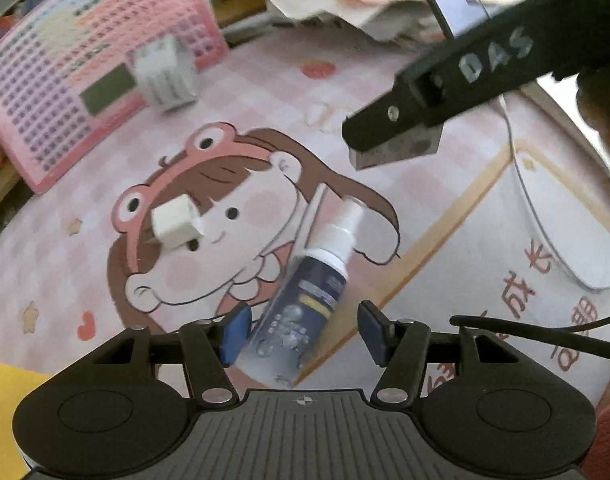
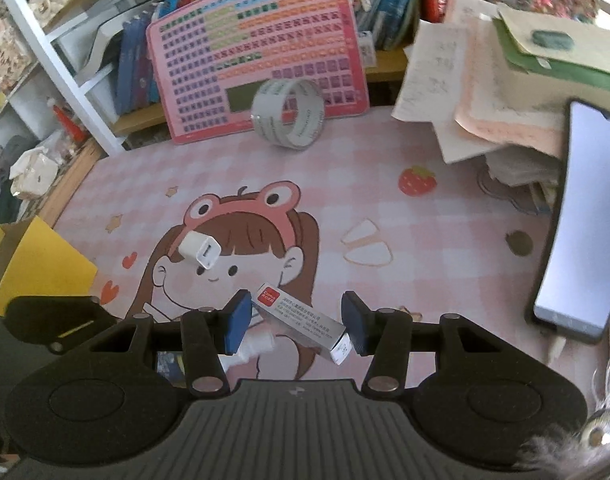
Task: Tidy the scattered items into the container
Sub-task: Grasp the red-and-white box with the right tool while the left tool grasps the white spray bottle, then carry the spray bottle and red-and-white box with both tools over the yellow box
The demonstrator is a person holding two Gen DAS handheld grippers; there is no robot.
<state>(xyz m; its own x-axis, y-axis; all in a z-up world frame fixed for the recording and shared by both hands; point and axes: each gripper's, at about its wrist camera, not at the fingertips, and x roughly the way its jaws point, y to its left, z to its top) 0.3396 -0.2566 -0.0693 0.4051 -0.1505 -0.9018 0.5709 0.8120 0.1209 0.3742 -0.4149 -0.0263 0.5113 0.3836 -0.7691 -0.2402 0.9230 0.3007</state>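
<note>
Lying between the left gripper's (image 1: 303, 330) parted jaws, the spray bottle (image 1: 319, 284) looks light, rigid, probably slick; right gripper (image 2: 297, 320) clamps a small box (image 2: 301, 322).

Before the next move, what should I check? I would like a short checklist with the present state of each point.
1. Right gripper grips the box: ok, it is held clear of the mat.
2. Bottle lies between the left gripper pads: ok.
3. Left pads press on the bottle: not ok, a gap shows at one pad.
4. Charger and tape lie apart from both grippers: ok.
5. Container in view and its opening free: cannot tell.
</note>
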